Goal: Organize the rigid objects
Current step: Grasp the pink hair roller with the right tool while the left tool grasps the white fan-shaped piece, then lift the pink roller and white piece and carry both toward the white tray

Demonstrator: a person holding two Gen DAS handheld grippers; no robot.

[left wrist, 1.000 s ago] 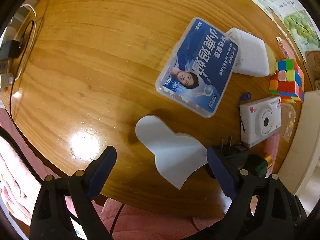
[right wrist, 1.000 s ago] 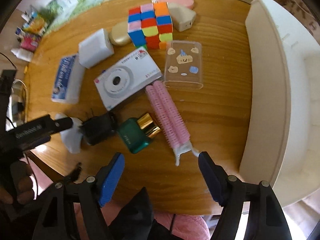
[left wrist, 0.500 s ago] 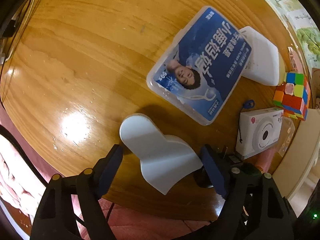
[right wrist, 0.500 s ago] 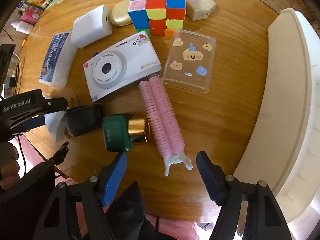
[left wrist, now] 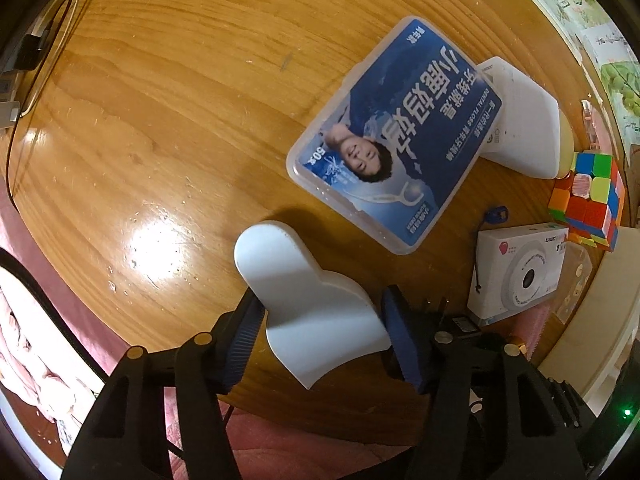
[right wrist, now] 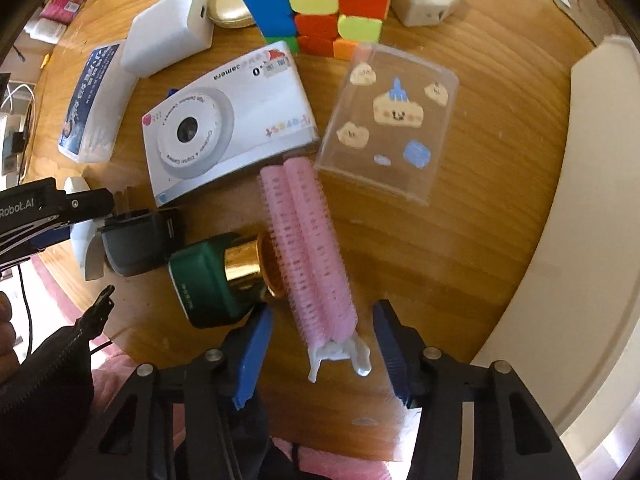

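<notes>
While both claws are closing, nothing looks sorted yet: the left gripper (left wrist: pixel 322 334) straddles the white curved piece (left wrist: pixel 312 308), its jaws at or nearly at its sides, and the right gripper (right wrist: pixel 320 350) brackets the pink hair roller (right wrist: pixel 310 256) untouched; camera (right wrist: pixel 228 120), cube (right wrist: pixel 320 0) and clear case (right wrist: pixel 390 120) wait beyond its tips

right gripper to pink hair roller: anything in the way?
Nothing visible. The right gripper is closing with the pink hair roller already between its pads, not yet pressed. The green bottle touches the roller's side, beyond the pads.
</notes>
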